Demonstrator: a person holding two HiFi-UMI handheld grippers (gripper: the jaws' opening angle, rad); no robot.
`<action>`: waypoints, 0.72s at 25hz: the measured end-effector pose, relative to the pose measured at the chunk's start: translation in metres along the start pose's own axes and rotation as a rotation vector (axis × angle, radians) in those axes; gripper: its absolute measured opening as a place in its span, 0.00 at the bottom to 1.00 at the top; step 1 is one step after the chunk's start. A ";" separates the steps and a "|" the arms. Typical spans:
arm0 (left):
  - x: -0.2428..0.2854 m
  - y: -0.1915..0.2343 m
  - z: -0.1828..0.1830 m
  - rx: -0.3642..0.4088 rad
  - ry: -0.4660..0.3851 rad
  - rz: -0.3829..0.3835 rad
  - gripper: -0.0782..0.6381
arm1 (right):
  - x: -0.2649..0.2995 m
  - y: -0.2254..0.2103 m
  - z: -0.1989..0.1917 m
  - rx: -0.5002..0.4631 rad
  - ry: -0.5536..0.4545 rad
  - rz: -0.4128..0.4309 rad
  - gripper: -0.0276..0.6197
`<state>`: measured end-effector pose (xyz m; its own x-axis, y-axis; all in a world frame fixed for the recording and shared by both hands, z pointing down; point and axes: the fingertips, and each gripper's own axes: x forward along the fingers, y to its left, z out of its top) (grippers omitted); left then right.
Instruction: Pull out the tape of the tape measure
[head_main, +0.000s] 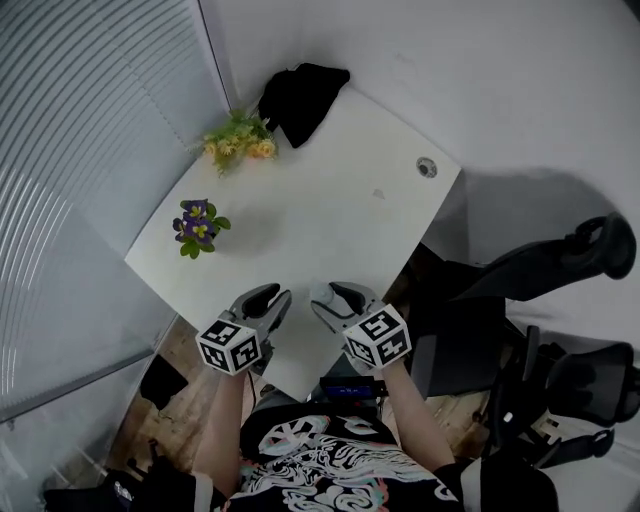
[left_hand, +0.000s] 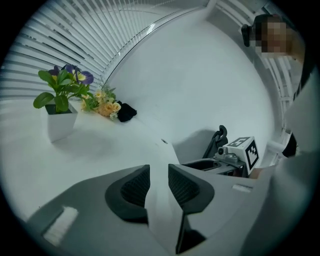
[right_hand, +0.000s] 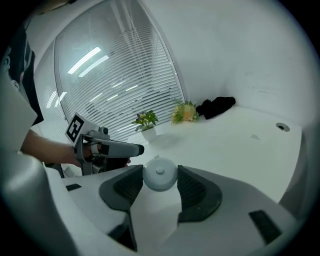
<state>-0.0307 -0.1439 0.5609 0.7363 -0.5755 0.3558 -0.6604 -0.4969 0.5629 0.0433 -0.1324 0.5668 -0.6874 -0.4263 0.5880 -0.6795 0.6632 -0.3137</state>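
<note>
The pull has not started, as far as the pictures show. The right hand-held gripper is clamped on the small round white plastic tape measure, one pad on each side of the case, flat face with its centre button turned to the camera. No tape can be seen drawn out of the case, and I cannot make out the tape's end tab.

The left hand-held gripper has its jaws apart with nothing between them; only the flat white bench shows through the gap. It sits just beside the right one, not touching the case.

Taking the small white pot of purple flowers as landmark, the tape measure is held well apart from it, over the bench's near edge by the person's body, with the pot towards the far left.

In my judgement, finding and gripping the tape's end with the left jaws and drawing the two hands apart is all left to do.
</note>
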 end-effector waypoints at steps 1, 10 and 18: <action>0.000 -0.004 0.005 0.010 -0.013 -0.017 0.27 | -0.003 0.000 0.006 -0.001 -0.009 0.002 0.38; -0.015 -0.033 0.012 0.064 -0.048 -0.080 0.27 | -0.032 0.019 0.016 -0.002 -0.051 0.008 0.38; -0.033 -0.065 0.016 0.103 -0.096 -0.145 0.27 | -0.056 0.048 0.020 0.059 -0.111 0.091 0.38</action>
<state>-0.0143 -0.1027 0.5002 0.8106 -0.5500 0.2012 -0.5638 -0.6399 0.5222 0.0442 -0.0892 0.5038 -0.7689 -0.4334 0.4700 -0.6245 0.6666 -0.4069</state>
